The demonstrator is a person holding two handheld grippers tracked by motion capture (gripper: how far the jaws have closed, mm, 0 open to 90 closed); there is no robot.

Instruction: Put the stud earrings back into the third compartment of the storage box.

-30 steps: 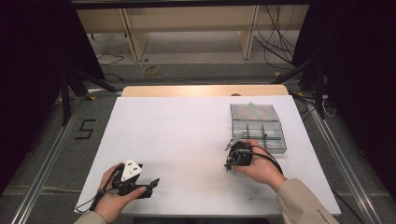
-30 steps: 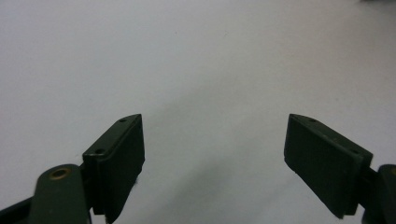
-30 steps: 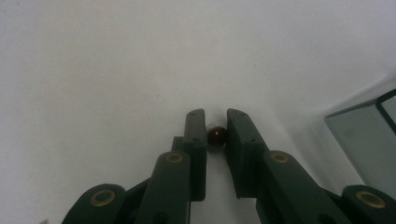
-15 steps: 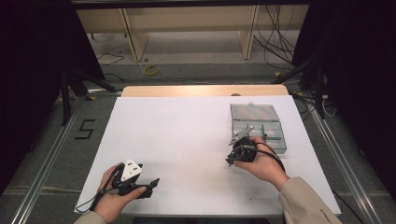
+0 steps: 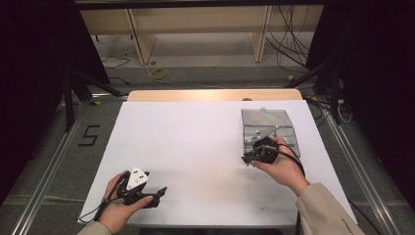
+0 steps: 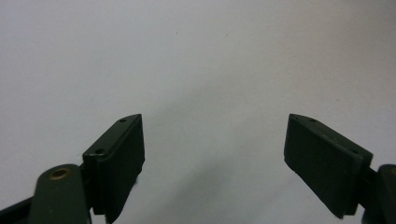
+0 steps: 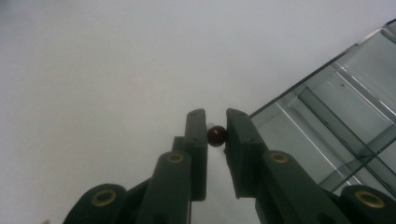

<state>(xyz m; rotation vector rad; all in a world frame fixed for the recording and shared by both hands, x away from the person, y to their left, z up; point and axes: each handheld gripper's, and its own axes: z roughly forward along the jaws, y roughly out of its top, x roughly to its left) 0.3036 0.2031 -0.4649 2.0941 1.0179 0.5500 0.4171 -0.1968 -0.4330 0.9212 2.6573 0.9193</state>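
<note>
Dark red and glossy, a small bead sits pinched between the tips of the right tongs, whose 2 black jaws press on it from either side. The grip is right at the tips, probably because a thing this small and round would roll out of reach deeper in, and held there it stays in plain sight of the right gripper view. In that view the bead hangs over the white table, just beside the near edge of a clear plastic box split into compartments.

From the high view, the right tongs sit at the box's near left corner, angled away from it toward the open sheet. A few pale specks lie in 1 of its compartments; what they are is too small to tell. The box stands on the right side of the table, within easy reach of the right hand, which likely explains why that hand does the sorting.

The left tongs rest low near the table's front edge, well apart from the box. Their jaws stand wide apart with nothing between them, seemingly parked out of the way. Whether the bead is headed into the box or away from it cannot be told.
</note>
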